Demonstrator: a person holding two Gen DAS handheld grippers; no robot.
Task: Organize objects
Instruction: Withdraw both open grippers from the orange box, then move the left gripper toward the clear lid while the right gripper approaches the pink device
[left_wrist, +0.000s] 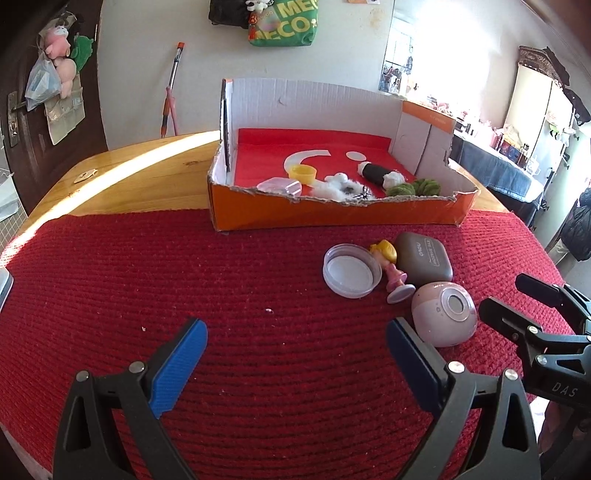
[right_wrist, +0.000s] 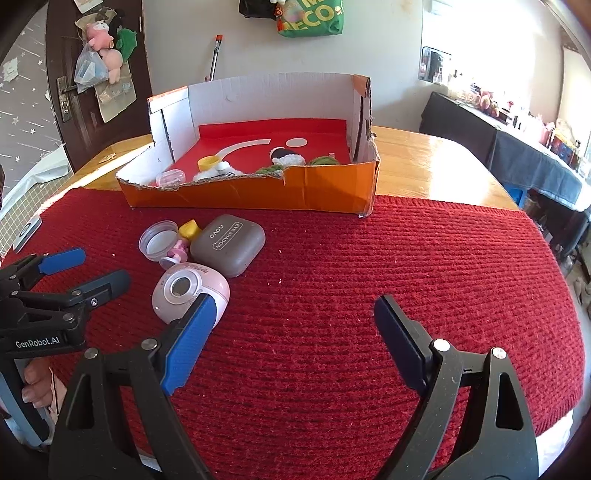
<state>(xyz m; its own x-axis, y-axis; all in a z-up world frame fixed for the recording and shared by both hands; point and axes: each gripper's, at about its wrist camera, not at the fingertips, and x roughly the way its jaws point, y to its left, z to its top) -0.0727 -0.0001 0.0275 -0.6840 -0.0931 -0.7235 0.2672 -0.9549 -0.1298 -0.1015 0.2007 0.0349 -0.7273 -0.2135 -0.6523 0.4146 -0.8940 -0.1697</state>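
The orange box (left_wrist: 332, 216) at the back of the red mat (left_wrist: 221, 295) already holds several bits (a yellow cap, fluffy things); I still have four items loose on the surface, including the pink round gadget (right_wrist: 190, 291). My left tool (left_wrist: 295, 354) and right tool (right_wrist: 291, 343) both gape, empty. Only the right view shows a hand (right_wrist: 37, 387).
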